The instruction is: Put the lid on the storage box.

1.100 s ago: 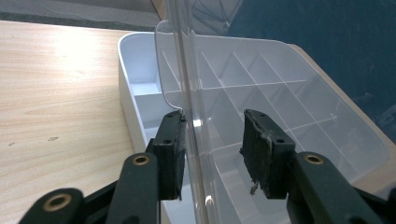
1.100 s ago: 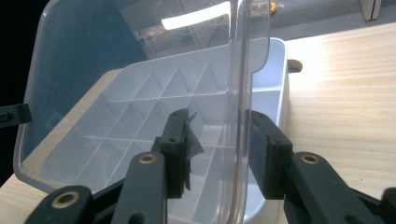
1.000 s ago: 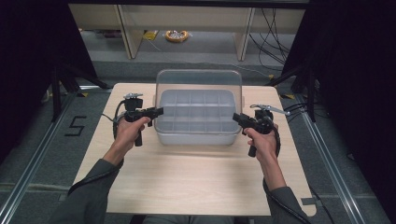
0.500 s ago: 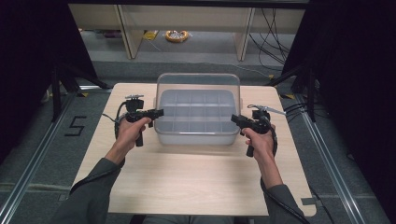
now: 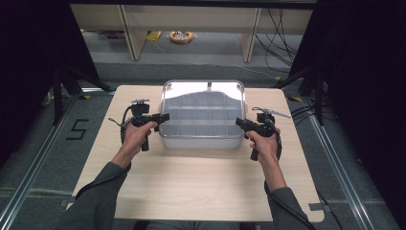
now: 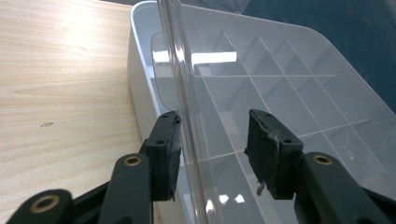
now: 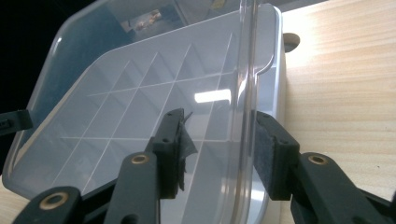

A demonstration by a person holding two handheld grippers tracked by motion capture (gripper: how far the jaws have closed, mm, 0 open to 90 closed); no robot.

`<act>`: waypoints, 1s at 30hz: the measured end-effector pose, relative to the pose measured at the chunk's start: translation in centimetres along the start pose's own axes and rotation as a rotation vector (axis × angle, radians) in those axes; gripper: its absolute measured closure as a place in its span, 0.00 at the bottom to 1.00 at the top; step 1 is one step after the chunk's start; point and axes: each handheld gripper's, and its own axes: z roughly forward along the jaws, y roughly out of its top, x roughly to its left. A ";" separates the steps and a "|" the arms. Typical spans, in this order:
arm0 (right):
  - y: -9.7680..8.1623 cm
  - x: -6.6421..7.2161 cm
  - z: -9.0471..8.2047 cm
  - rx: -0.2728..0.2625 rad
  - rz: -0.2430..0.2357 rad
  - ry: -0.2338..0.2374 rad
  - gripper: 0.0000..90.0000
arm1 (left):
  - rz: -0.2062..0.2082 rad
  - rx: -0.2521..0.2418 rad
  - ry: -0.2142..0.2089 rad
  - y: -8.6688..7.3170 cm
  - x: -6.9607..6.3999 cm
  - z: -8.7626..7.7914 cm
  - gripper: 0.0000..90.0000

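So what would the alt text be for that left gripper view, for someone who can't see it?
Two black gripper jaws rise from the bottom and stand open astride the edge of a clear plastic lid, one jaw outside it and one inside. Beneath the lid is a translucent white organiser box with a grid of dividers, sitting on a light wooden table.

The tabletop is pale wood with fine straight grain. On it, the box is translucent white, its clear lid showing a grid of white dividers beneath. Both the left hand-held gripper and the right hand-held gripper are black, with brass-coloured rivets at the jaw joints. The floor is grey, marked with a black 5.
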 end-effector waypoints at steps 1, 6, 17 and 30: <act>0.0 0.1 0.0 0.006 0.024 0.003 0.65 | -0.007 0.001 -0.003 0.0 0.1 0.1 0.60; -0.1 0.3 0.1 0.021 0.071 0.003 0.64 | -0.014 0.005 -0.007 -0.2 0.2 0.3 0.59; -0.1 0.6 0.2 0.064 0.164 0.019 0.64 | 0.010 0.018 0.011 -0.3 0.1 0.4 0.56; -0.3 0.0 0.7 0.028 0.108 0.021 0.64 | 0.017 0.002 0.028 -0.4 -0.3 0.6 0.53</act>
